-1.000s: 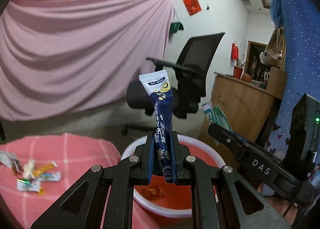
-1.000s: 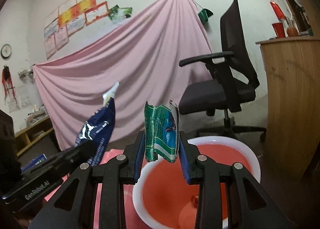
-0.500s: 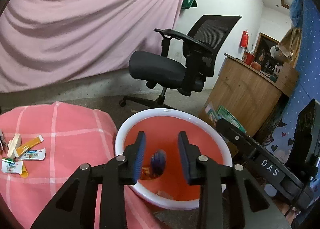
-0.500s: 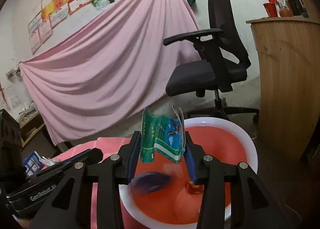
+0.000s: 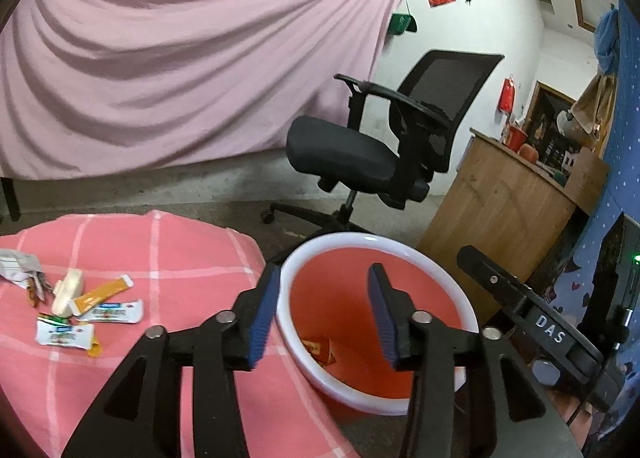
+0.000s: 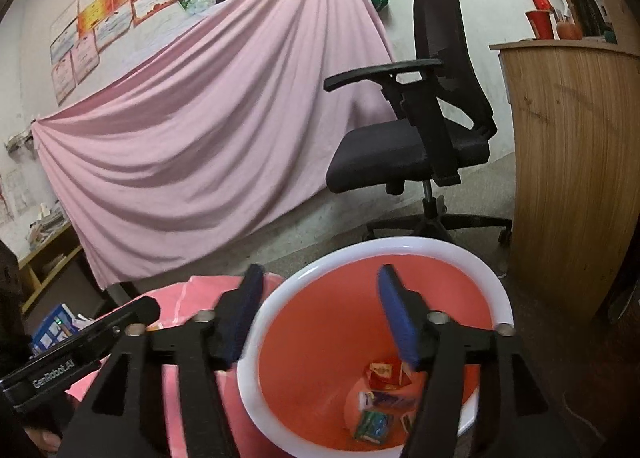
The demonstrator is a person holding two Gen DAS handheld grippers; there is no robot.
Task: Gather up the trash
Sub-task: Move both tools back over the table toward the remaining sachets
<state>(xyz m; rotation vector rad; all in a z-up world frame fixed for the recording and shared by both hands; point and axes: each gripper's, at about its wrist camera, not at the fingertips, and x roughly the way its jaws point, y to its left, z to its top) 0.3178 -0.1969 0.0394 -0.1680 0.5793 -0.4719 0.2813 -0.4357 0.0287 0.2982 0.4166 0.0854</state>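
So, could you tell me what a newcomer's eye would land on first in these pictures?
Probably the red basin with its white rim, low in both views beneath the two grippers, with a few wrappers at its bottom. Behind it a pink sheet drapes across the wall, beside a black office chair. More wrappers lie on the pink checked cloth, left.

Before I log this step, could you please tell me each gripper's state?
Left gripper: jaws opening, nothing between them.
Right gripper: jaws opening, nothing between them, above the basin.
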